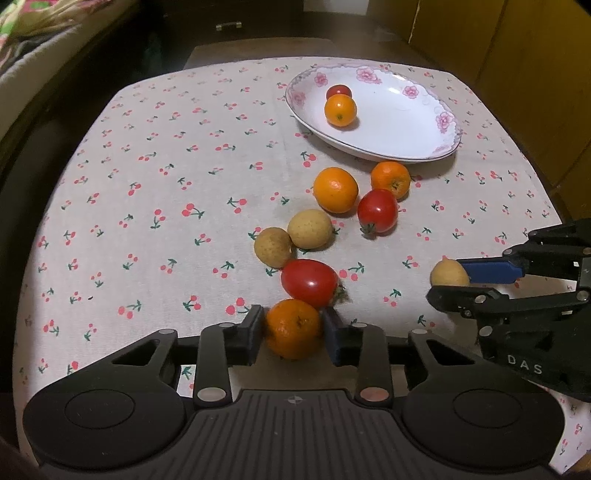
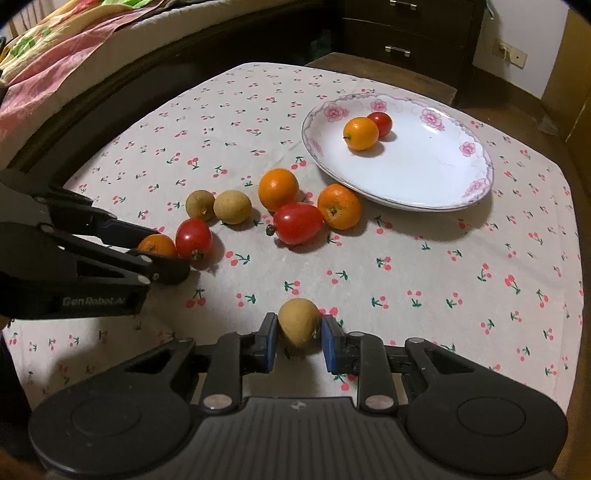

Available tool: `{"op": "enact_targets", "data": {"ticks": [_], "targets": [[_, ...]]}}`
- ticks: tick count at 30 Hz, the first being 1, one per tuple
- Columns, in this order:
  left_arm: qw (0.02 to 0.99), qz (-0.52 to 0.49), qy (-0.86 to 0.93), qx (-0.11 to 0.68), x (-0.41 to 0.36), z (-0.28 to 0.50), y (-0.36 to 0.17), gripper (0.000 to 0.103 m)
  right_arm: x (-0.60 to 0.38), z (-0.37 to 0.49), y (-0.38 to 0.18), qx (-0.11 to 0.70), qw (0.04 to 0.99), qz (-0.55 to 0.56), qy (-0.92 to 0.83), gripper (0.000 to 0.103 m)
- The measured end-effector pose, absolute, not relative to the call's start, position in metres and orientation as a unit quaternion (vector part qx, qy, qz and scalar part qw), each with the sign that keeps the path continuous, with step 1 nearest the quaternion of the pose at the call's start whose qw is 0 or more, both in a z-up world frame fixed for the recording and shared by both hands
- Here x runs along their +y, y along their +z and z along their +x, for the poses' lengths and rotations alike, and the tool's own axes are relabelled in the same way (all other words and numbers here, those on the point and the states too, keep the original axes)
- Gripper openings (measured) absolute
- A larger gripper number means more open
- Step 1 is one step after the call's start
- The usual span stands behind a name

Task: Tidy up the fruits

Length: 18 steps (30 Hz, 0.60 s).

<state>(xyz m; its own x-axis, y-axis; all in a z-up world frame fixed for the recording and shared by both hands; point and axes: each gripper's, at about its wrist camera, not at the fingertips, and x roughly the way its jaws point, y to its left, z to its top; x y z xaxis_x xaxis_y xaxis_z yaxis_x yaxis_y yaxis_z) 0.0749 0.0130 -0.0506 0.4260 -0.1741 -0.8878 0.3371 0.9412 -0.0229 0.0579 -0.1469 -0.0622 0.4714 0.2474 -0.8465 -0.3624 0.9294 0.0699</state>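
Nearest you, your left gripper (image 1: pixel 293 328) is clamped on an orange (image 1: pixel 293 329), both pads pressed against its sides low over the cloth (image 1: pixel 147 221). Your right gripper (image 2: pixel 298 332) is clamped on a longan (image 2: pixel 299 321), its jaws as close together as they go; from the left wrist view that longan shows at the tips of the blue pads out to the right.

Just past the held orange, touching it, lies a tomato (image 1: pixel 309 283). Beyond that sit two more longans (image 1: pixel 273 246) side by side, touching each other. Farther on, a second tomato (image 1: pixel 377 211) rests against two oranges (image 1: pixel 335 190), one on each side of it; the right one lies just beside the plate's rim.

The plate (image 1: pixel 406 122), white with pink flowers round its edge, stands at the far right of the cloth. In it you have one small orange fruit (image 1: pixel 340 110) and one small tomato (image 1: pixel 338 91) behind it, touching; the rest of the dish is bare.

The cloth is pale with a cherry print and covers the table. Beyond it, a bed with bright bedding (image 2: pixel 55 44) runs along the left, a dark drawer chest (image 2: pixel 406 29) stands at the back, and yellow panels (image 1: pixel 517 55) fill the right.
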Motion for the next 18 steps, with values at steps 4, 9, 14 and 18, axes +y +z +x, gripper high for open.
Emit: {"op": "enact_targets", "data": {"ticks": [4, 9, 14, 18], "targets": [[0.844, 0.079, -0.153, 0.507, 0.012, 0.071, -0.045, 0.042, -0.15, 0.053, -0.058, 0.479, 0.858, -0.055, 0.175, 0.026], [0.846, 0.071, -0.155, 0.505, 0.013, 0.066, -0.04, 0.042, -0.154, 0.046, -0.053, 0.474, 0.862, -0.044, 0.173, 0.026], [0.848, 0.063, -0.164, 0.5, 0.009, 0.062, -0.034, 0.042, -0.157, 0.042, -0.045, 0.466, 0.868, -0.032, 0.168, 0.026], [0.85, 0.065, -0.166, 0.495, 0.005, 0.061, -0.031, 0.042, -0.157, 0.042, -0.045, 0.463, 0.87, -0.032, 0.166, 0.026]]}}
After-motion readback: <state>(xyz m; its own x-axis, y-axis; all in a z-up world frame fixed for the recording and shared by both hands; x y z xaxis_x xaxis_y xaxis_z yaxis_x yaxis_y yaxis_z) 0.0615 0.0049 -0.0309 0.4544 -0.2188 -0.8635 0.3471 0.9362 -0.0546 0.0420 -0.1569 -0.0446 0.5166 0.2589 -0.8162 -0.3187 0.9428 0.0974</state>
